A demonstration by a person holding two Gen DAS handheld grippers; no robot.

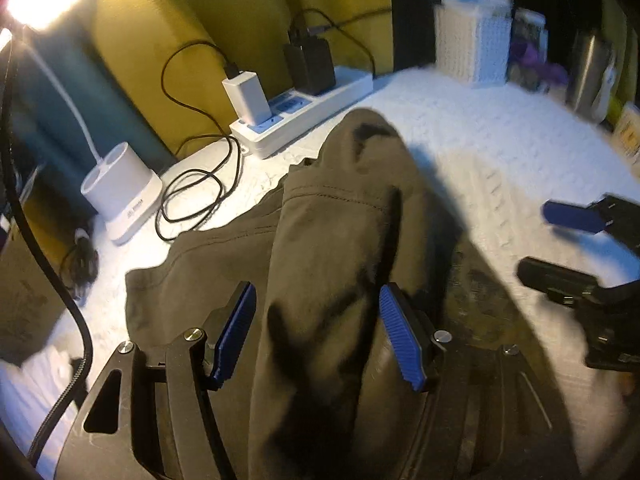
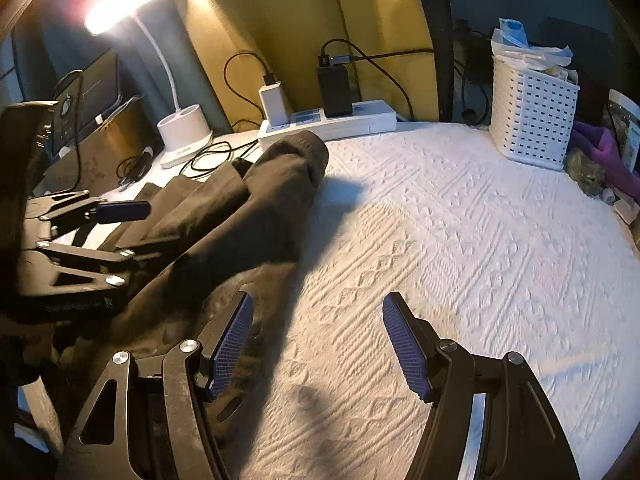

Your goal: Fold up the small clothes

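A dark olive-brown garment (image 1: 328, 240) lies bunched on the white textured cloth (image 1: 480, 132); it also shows at the left in the right wrist view (image 2: 248, 216). My left gripper (image 1: 316, 332) is open, its blue pads either side of a raised fold of the garment that runs between them. In the right wrist view the left gripper (image 2: 120, 232) sits over the garment. My right gripper (image 2: 318, 344) is open and empty above the white cloth, its left pad just over the garment's edge. It shows at the right in the left wrist view (image 1: 560, 244).
A white power strip (image 2: 332, 122) with chargers and black cables lies at the back. A white lamp base (image 2: 184, 136) stands at the back left. A white perforated basket (image 2: 532, 116) stands at the back right, with purple cloth (image 2: 600, 148) beside it.
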